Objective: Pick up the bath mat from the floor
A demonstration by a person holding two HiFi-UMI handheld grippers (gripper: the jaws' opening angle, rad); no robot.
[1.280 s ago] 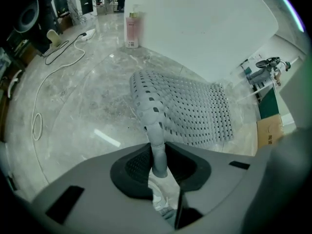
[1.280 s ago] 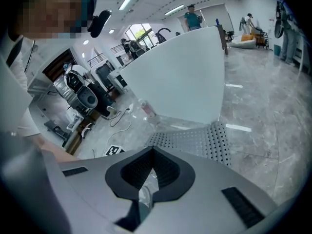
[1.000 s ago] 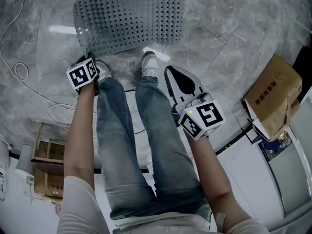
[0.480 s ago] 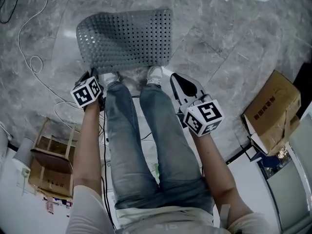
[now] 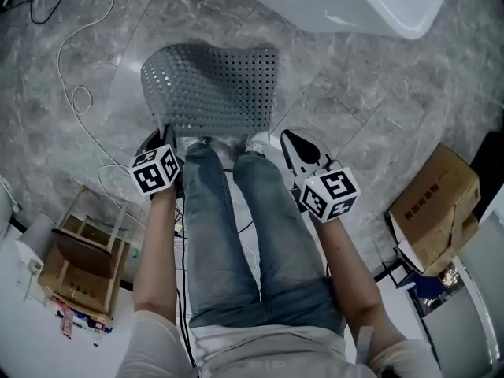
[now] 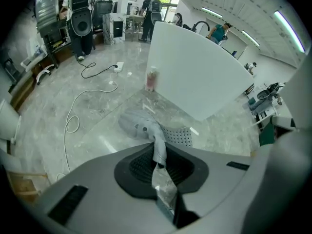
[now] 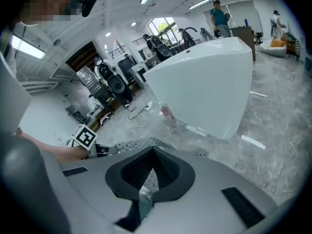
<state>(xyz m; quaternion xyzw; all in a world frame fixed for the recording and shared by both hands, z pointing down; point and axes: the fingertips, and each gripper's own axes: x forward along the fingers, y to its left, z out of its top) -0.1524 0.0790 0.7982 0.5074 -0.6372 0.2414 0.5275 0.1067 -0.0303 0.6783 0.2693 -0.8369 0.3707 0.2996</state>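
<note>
Bath mat point(image 5: 213, 85) hangs pinched by down-tilted left gripper point(image 6: 159, 165).

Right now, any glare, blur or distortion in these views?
Head view: sharp; light streaks glare on the glossy floor. Left gripper view: heavy fisheye, dark corners, bath mat soft near the lens. Right gripper view: same fisheye, white tub bright.

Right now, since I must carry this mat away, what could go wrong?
The left gripper, its jaws having just closed further, pinches only one bunched corner of the bath mat; it may slip out. The mat hangs just ahead of the person's shoes, so a forward step could tread on it.
</note>
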